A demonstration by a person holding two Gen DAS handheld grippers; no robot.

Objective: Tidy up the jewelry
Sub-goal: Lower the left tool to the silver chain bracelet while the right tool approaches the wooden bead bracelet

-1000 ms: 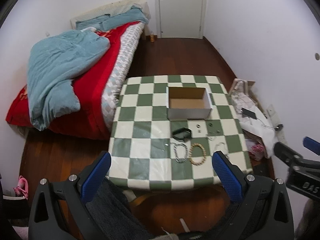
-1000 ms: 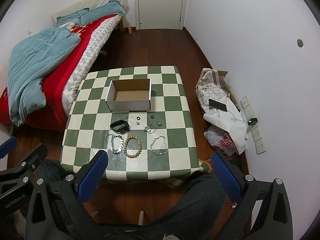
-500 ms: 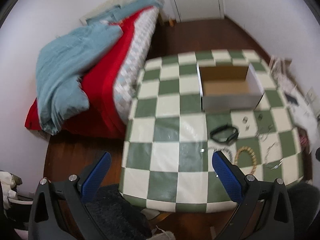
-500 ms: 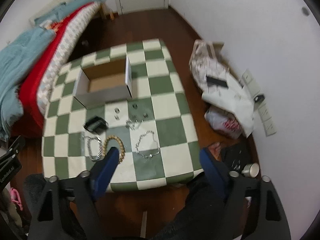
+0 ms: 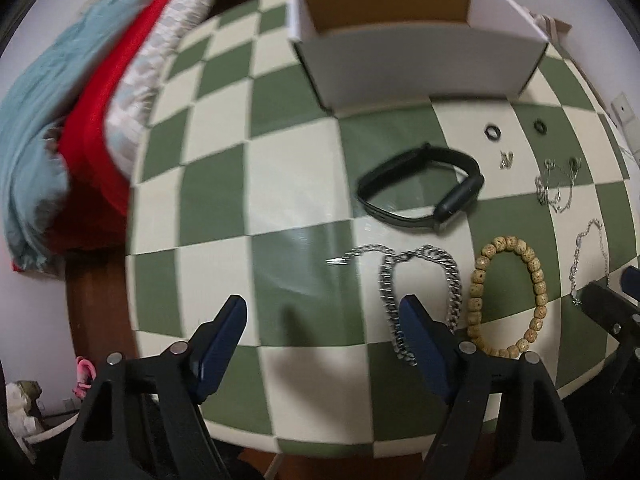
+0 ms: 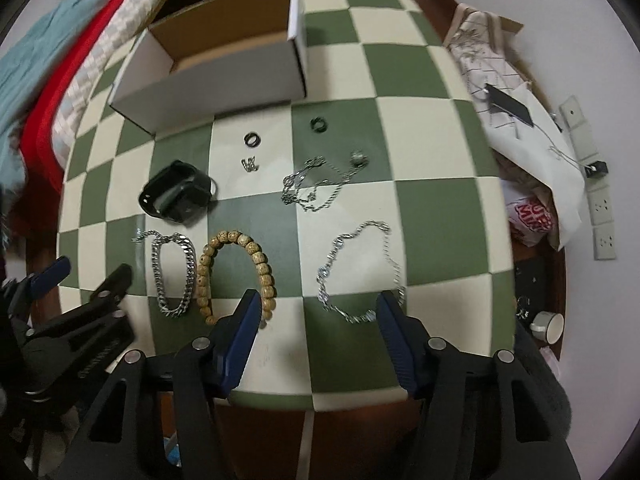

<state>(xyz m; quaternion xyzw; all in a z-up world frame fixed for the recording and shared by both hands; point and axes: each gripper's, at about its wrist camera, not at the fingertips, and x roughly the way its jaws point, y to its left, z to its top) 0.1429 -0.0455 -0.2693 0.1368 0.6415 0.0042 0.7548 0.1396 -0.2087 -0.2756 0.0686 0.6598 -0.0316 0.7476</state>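
Jewelry lies on a green-and-cream checked table [image 5: 224, 184]. In the left wrist view my left gripper [image 5: 324, 316] hovers low over bare cloth with its jaws closing on nothing, its right fingertip over a silver curb chain [image 5: 452, 276]. Beyond are a wooden bead bracelet [image 5: 538, 284], a black watch band [image 5: 420, 192] and two dark rings [image 5: 493, 133]. In the right wrist view my right gripper [image 6: 319, 308] points down, jaws closing. The near loop of a thin silver bracelet [image 6: 360, 268] lies between its fingertips, untouched. The bead bracelet [image 6: 236, 272] sits just left.
An open white cardboard box [image 6: 216, 60] stands at the table's far side. A tangled chain [image 6: 316, 186] and a silver ring [image 6: 358, 158] lie mid-table. A bed with red cover [image 5: 92, 128] borders the left; bags [image 6: 520, 120] and a cup [image 6: 548, 326] are on the floor at the right.
Both grippers have dropped from high above the room to just over the table and tilted downward. Both pairs of jaws have narrowed. The jewelry has not moved.
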